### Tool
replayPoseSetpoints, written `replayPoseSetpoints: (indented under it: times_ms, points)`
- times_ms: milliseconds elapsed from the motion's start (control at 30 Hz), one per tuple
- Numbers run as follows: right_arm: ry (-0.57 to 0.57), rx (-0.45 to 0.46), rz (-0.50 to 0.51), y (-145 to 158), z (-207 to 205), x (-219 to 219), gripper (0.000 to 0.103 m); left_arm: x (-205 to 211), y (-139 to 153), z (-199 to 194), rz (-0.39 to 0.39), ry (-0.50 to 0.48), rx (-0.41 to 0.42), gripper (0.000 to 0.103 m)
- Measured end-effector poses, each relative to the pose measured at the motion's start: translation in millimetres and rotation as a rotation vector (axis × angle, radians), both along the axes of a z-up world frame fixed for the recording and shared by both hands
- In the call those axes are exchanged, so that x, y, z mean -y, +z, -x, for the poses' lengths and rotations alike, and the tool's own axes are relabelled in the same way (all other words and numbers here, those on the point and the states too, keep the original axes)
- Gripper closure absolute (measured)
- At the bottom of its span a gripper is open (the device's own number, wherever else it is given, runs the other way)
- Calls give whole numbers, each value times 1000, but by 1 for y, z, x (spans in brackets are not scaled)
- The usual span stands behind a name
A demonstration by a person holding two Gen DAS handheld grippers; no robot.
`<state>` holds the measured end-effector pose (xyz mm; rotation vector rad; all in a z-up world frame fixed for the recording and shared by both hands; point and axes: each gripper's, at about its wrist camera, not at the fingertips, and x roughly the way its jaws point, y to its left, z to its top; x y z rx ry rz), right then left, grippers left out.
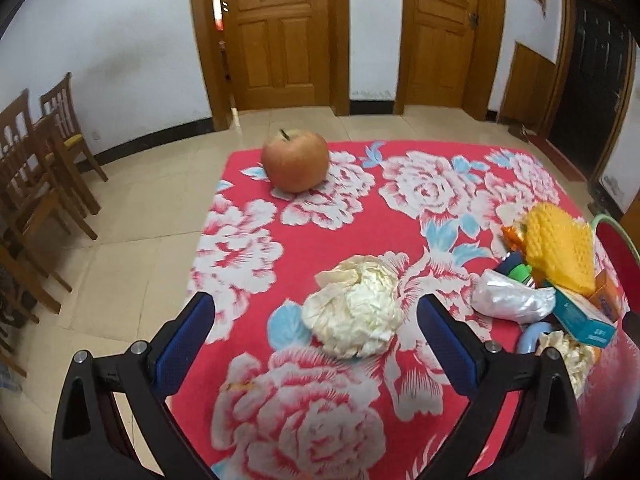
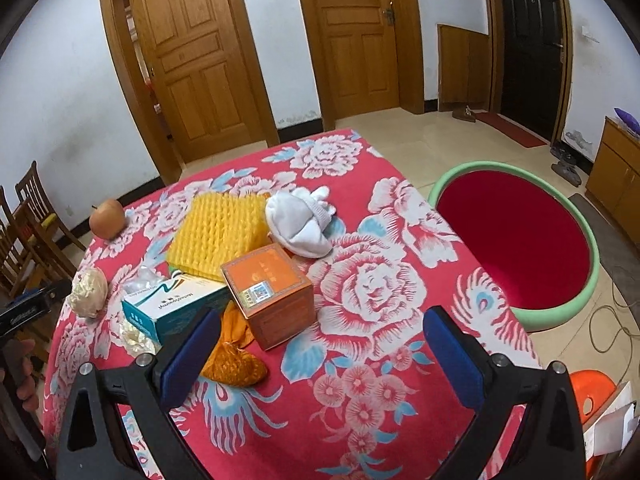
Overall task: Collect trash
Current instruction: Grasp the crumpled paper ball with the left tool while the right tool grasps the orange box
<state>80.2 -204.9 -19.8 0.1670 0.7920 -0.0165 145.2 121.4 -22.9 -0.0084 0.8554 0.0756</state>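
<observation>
We hold our left gripper point(image 1: 314, 318) low over the near left part of the red floral tablecloth point(image 1: 320, 248), jaws spread wide and gripping nothing. Right between its blue pads point(image 1: 188, 340), just ahead of them, sits a crumpled cream paper ball point(image 1: 354, 310), resting on the cloth and touching neither pad.

Our right gripper point(image 2: 320, 338) hangs over the near middle of the table, jaws likewise released and empty. Just beyond its left pad lies an orange mesh bag point(image 2: 236, 362), bunched on the cloth. Behind that stands an orange box point(image 2: 270, 290) with a small square code sticker on its top; the gold characters there are too small for us to read. To its left lies a teal and white tissue box point(image 2: 172, 306); its printed word faces away from us and we cannot read it with confidence. A second scrap of crumpled paper point(image 2: 136, 338) pokes out near its front corner.

Further back, a yellow foam net sheet point(image 2: 218, 226) lies behind the boxes, and a white knotted plastic bag point(image 2: 298, 222) sits just right of it. At the far left edge rests an apple point(image 2: 107, 218), upright, well apart from the pile.

Off the table to the right, on the tiled floor, stands a round red bin with a green rim point(image 2: 516, 312). Wooden doors point(image 2: 188, 52) line the far wall.
</observation>
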Motion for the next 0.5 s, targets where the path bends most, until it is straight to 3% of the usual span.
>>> replayPoseSetpoints:
  times_ms: [100, 200, 300, 367, 433, 500]
  points:
    - [7, -14, 11, -5, -7, -4, 1, 2, -10, -9, 30, -28, -36, 9]
    - [28, -26, 11, -9, -15, -6, 9, 5, -17, -13, 38, -43, -49, 13]
    - [66, -34, 0, -13, -23, -8, 18, 10, -22, -13, 32, -67, -62, 26]
    - [93, -42, -13, -15, -28, -9, 33, 14, -25, -13, 50, -96, -71, 51]
    - [128, -52, -19, -17, -32, -11, 47, 18, -24, -10, 80, -126, -69, 53]
    - [153, -59, -31, -18, -33, -13, 51, 23, -19, -3, 98, -150, -47, 54]
